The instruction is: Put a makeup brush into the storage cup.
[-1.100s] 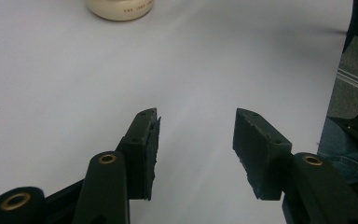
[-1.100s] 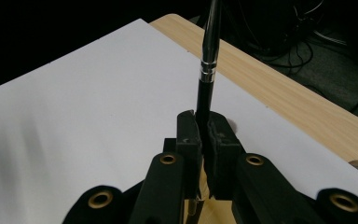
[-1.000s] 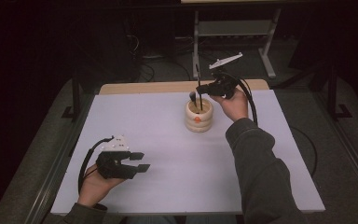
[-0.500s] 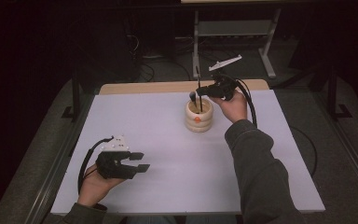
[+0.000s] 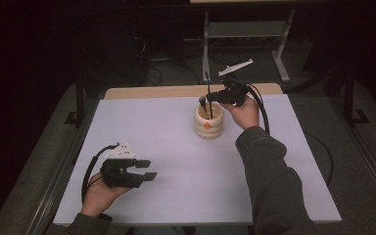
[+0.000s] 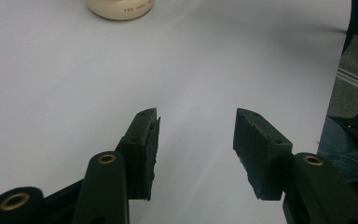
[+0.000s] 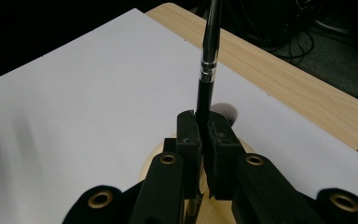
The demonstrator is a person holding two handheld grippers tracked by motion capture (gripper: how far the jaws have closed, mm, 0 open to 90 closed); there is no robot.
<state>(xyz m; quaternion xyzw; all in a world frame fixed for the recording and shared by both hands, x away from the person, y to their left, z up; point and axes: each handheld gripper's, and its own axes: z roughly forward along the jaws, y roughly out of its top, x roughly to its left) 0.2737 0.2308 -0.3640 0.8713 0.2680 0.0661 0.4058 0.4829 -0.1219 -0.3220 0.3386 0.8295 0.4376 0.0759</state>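
**Brush held upright over holder, right gripper clamped on handle**

Brush, a thin black one, stands near vertical with its lower end inside the cream holder; its upper handle rises above the right gripper.

Table: white sheet over the work surface, with a strip of light wood exposed along the far edge. Dark floor with cables beyond.

Person: right sleeve comes up from the bottom edge to the holder; left hand rests at the near left corner of the sheet.

Holder: ribbed, round, cream, with a small orange mark on the near side. It stands on the sheet at the far centre, well apart from the left gripper. In the left gripper view its base shows at the top edge.

Right gripper: just above the holder's mouth, jaws pressed together on the brush handle. Right gripper view: the black handle with a silver band rises from between the pads, and a pale bristle tuft sits just behind the jaws.

Left gripper: low over the near left of the sheet, jaws spread, nothing between them. In its own view, bare white sheet lies in the gap.
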